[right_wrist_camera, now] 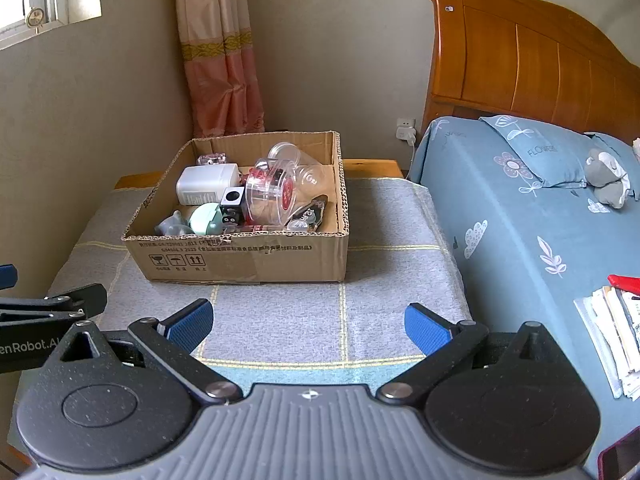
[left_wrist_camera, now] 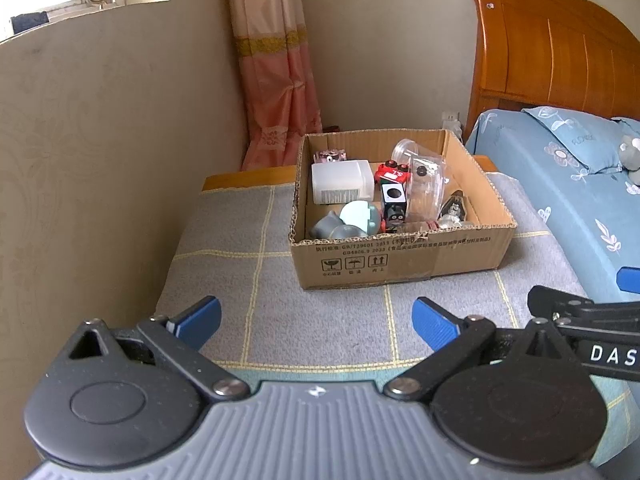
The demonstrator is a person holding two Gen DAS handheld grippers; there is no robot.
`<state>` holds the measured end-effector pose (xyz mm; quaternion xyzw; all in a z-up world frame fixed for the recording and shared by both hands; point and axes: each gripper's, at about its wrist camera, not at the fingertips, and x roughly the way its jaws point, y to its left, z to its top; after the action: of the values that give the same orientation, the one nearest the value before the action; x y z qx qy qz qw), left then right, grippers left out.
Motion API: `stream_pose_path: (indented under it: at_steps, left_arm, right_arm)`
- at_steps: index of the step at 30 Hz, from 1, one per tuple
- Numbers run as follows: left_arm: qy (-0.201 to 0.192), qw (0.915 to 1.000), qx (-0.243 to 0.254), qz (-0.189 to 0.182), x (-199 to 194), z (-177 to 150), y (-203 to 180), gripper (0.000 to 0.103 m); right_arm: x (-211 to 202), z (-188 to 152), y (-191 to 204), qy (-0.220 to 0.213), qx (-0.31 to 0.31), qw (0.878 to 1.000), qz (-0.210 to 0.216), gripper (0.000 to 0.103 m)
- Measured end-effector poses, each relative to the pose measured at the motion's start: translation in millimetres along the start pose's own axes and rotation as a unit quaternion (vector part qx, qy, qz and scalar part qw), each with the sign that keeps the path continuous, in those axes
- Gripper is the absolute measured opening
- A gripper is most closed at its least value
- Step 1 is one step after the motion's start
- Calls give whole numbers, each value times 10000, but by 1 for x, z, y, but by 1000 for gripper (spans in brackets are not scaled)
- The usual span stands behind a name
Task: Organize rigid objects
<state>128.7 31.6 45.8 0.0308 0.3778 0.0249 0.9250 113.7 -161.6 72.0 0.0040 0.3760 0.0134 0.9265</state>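
Observation:
An open cardboard box (left_wrist_camera: pixel 400 256) (right_wrist_camera: pixel 244 258) stands on a grey checked cloth (left_wrist_camera: pixel 320 320) (right_wrist_camera: pixel 380 264). It holds several items: a white container (left_wrist_camera: pixel 342 182) (right_wrist_camera: pixel 206 183), clear plastic jars (left_wrist_camera: pixel 428 184) (right_wrist_camera: pixel 276 192), a red toy car (left_wrist_camera: pixel 394 172), a black cube (left_wrist_camera: pixel 394 196) (right_wrist_camera: pixel 233 199), a mint round case (left_wrist_camera: pixel 358 218) (right_wrist_camera: pixel 205 218) and a grey figure (left_wrist_camera: pixel 326 226). My left gripper (left_wrist_camera: pixel 316 320) is open and empty, short of the box. My right gripper (right_wrist_camera: pixel 308 322) is open and empty, also short of the box.
A bed with a blue floral sheet (right_wrist_camera: pixel 540 220) and wooden headboard (right_wrist_camera: pixel 520 52) lies to the right. A wall (left_wrist_camera: pixel 100 160) and curtain (left_wrist_camera: pixel 276 72) stand left and behind. Papers (right_wrist_camera: pixel 612 336) lie on the bed. A grey plush toy (right_wrist_camera: pixel 608 178) sits by the pillow.

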Motion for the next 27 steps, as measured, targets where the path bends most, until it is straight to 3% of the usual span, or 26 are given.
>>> stream_pose_path:
  at_steps: [27]
  left_arm:
    - [4,10000,53,49,-5,-2,-2,101]
  right_arm:
    - [-3,-1,-2,-53,-7,10000,-5,103]
